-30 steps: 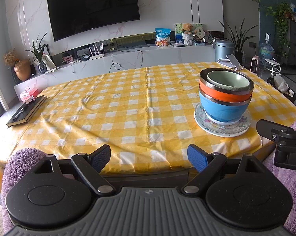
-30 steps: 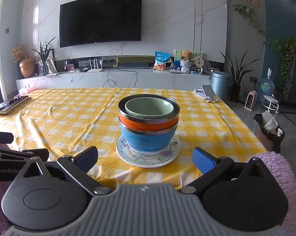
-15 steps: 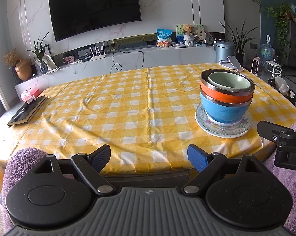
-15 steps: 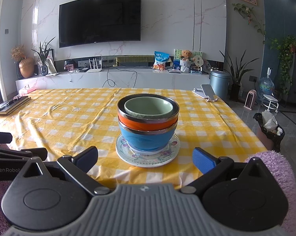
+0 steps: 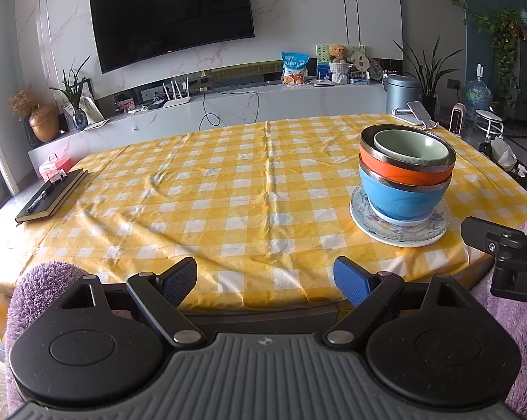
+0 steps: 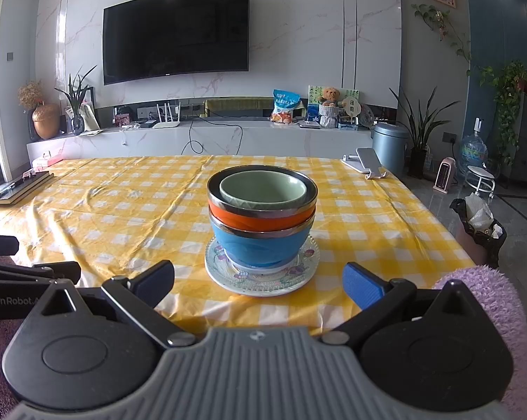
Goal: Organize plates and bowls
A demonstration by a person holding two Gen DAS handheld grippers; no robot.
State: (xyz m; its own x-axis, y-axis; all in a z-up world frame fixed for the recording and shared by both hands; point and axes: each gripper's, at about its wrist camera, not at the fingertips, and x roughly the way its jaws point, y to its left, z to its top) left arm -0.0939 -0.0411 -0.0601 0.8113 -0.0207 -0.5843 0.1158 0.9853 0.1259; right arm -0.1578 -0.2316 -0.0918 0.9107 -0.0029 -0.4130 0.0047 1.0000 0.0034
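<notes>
Bowls [image 6: 261, 224] nested on plate [image 6: 262, 281]; both tongs [image 5: 265, 276] [image 6: 258, 280] apart, empty. Risk: off-ctr grip tips stack.

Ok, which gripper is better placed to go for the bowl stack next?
Right, probably. The right gripper is open and faces the bowl stack on the plate squarely. The left gripper, also open, faces bare tablecloth, with the stack off to its right.
</notes>
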